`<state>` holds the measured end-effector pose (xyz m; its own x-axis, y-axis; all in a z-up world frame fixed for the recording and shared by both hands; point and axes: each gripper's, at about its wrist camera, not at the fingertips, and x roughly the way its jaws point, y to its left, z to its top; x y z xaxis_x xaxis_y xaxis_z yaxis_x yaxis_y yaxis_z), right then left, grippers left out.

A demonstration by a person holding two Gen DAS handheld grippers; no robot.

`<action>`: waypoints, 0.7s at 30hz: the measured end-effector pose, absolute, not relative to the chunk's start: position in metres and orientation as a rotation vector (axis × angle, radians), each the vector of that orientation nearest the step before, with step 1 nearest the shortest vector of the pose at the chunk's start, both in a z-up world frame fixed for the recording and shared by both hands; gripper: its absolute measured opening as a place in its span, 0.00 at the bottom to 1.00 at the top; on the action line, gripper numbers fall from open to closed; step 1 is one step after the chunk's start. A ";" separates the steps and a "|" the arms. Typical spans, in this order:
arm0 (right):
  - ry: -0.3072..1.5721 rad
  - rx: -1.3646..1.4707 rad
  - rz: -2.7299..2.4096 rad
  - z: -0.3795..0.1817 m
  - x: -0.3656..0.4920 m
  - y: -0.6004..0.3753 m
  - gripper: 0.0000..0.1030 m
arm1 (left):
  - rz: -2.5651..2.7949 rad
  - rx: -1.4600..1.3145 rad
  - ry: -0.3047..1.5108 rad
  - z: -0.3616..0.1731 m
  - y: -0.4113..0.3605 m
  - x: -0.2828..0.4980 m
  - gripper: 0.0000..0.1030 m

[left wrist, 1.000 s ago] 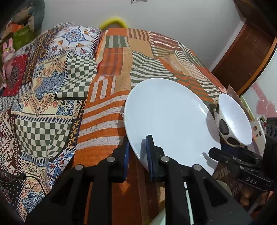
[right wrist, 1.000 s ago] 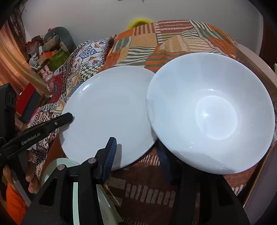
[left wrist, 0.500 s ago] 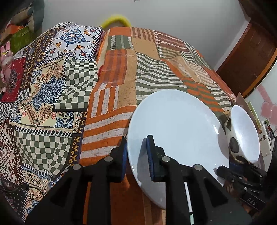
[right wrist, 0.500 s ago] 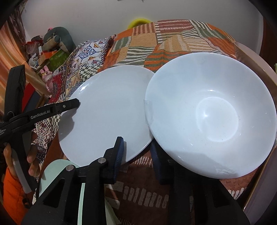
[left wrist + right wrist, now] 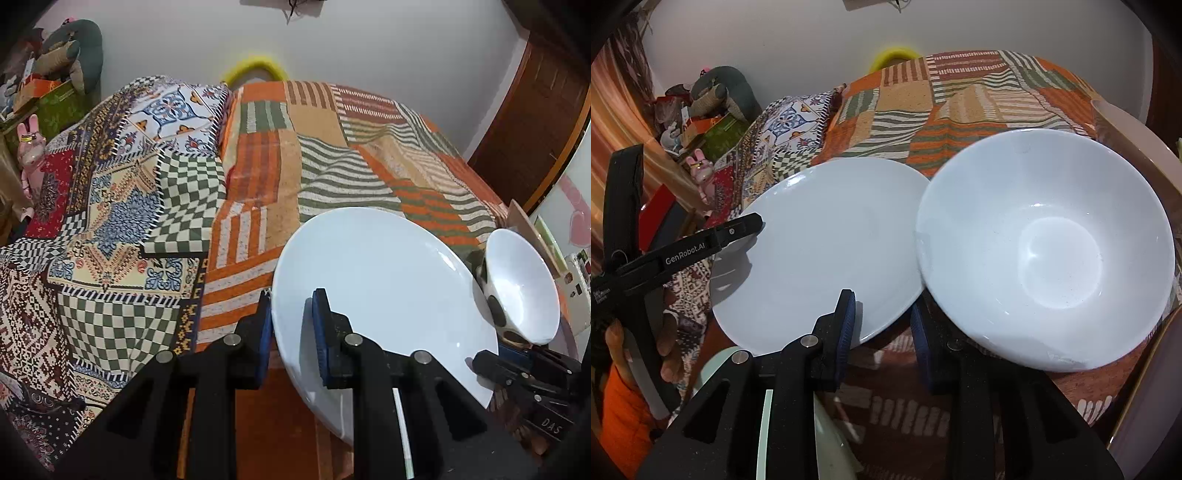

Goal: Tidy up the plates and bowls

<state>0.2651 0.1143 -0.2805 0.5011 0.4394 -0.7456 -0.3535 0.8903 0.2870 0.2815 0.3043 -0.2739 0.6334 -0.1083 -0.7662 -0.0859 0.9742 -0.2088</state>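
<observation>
- White plate [image 5: 384,295] held tilted above the patchwork bedspread [image 5: 332,155], near rim clamped between the blue pads of the left gripper [image 5: 291,332]; nothing on its face.
- Seen too from the right wrist view [image 5: 820,251], with one left finger [image 5: 738,230] lying on its left edge.
- White bowl [image 5: 1045,254] just right of the plate, rims touching or overlapping at the near side; cannot tell which. Empty inside, dark spots on the outer wall [image 5: 495,310].
- Right gripper [image 5: 882,332] below the plate's right edge: right finger [image 5: 923,347] tucked under the bowl's near rim, left finger [image 5: 842,332] in front of the plate rim, a gap between them; cannot tell whether anything is gripped.
- Against a second ago: plate raised and tilted more steeply, further forward over the bedspread; bowl alongside it as before; right fingers closer together.
- Beyond the plate, open stretch of bedspread up to the wall, a yellow ring [image 5: 255,66] at its far end.
- Left of the plate, checked and tiled patches, then a pink rabbit figure [image 5: 31,147] at the bed's edge.
- Right of the plate, past the bowl, a brown door [image 5: 535,122].
- Pale green dish [image 5: 783,424] under the plate's near edge, between the right gripper's arms.
</observation>
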 end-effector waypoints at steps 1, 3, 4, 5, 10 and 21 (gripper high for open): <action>0.927 0.100 0.483 -0.280 0.265 0.115 0.26 | -0.012 -0.234 0.891 -0.274 0.305 0.281 0.19; 0.933 0.099 0.488 -0.281 0.265 0.116 0.26 | -0.007 -0.234 0.903 -0.276 0.306 0.279 0.19; 0.940 0.104 0.490 -0.282 0.264 0.116 0.26 | -0.005 -0.233 0.906 -0.277 0.306 0.278 0.19; 0.949 0.110 0.493 -0.284 0.265 0.116 0.26 | -0.001 -0.229 0.909 -0.278 0.305 0.276 0.19; 0.955 0.108 0.500 -0.283 0.262 0.117 0.26 | 0.014 -0.226 0.899 -0.276 0.305 0.261 0.19; 0.967 0.115 0.546 -0.278 0.245 0.119 0.26 | 0.070 -0.214 0.875 -0.261 0.301 0.215 0.19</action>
<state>0.2455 0.1193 -0.2777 0.4449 0.4896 -0.7499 -0.3891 0.8599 0.3305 0.2148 0.3006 -0.2606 0.6402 -0.0272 -0.7677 -0.1481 0.9763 -0.1580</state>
